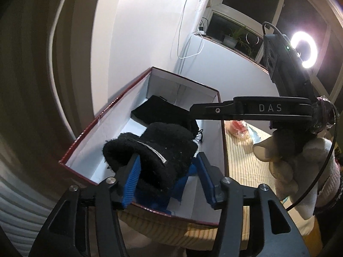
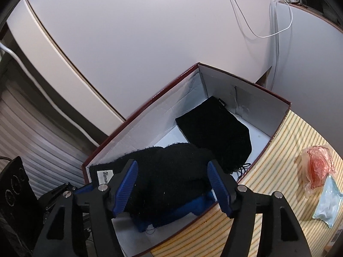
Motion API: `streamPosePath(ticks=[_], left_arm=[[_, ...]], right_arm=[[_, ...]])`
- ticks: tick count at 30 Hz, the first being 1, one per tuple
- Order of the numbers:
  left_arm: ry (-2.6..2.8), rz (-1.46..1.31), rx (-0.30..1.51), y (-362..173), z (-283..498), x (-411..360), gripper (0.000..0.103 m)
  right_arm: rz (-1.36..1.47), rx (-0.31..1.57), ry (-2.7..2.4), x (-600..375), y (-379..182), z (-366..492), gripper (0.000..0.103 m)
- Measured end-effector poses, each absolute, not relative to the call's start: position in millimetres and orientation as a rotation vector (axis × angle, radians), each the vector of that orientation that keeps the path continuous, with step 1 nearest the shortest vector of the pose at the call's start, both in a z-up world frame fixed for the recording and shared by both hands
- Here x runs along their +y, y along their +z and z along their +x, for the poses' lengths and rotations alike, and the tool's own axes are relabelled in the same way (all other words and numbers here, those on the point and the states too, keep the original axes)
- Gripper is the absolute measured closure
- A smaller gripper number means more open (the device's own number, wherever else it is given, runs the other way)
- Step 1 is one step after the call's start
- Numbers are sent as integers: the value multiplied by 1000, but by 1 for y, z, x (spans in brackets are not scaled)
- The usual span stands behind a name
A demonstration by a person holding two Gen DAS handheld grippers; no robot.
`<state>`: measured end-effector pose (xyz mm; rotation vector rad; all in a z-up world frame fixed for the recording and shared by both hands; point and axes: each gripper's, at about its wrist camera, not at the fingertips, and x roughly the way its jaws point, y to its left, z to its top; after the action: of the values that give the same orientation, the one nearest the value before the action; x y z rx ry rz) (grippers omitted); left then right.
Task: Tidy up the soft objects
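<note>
With both the left gripper (image 1: 169,171) and right gripper (image 2: 172,186) spread wide around the black knit hat (image 1: 154,150), nothing grasped, its cuff could snag a blue pad and drag out of the box (image 1: 103,115)

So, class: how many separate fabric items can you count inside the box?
3. A flat black pouch at the far end, a black knitted piece at the near end, and blue cloth beneath it. More may be hidden underneath.

The left gripper (image 1: 169,175) stood spread, its nine o'clock pad touching a black knit hat (image 1: 154,150) inside the white-lined box (image 1: 214,141); the right gripper (image 1: 253,108) reached in from three o'clock.
</note>
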<state>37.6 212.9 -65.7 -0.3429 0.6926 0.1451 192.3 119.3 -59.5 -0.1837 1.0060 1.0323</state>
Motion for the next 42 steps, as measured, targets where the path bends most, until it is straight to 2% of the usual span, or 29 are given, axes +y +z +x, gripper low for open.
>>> streamPosePath(ticks=[18,27,37,39,41,42], left_arm=[[173,-266,610,-48,12,199,43],[133,-286,565,-36,8,182,43],[-14,-266,557,-34,30,123,43],[-42,-265,572,-39,39,111,43],[-69,-258,587,-44,48,97,43],[-79,-251,594,-46,53,91,43]], right_arm=[[-88,930,1032,52,-35,163,37],[-26,866,913,-37,-20,171,37],[120,817,671,-161,-16,204,38],[111,813,627,-176,-18,209,41],[70,809,573,-188,-20,215,59],[55,805,556,-192,-20,217,63]])
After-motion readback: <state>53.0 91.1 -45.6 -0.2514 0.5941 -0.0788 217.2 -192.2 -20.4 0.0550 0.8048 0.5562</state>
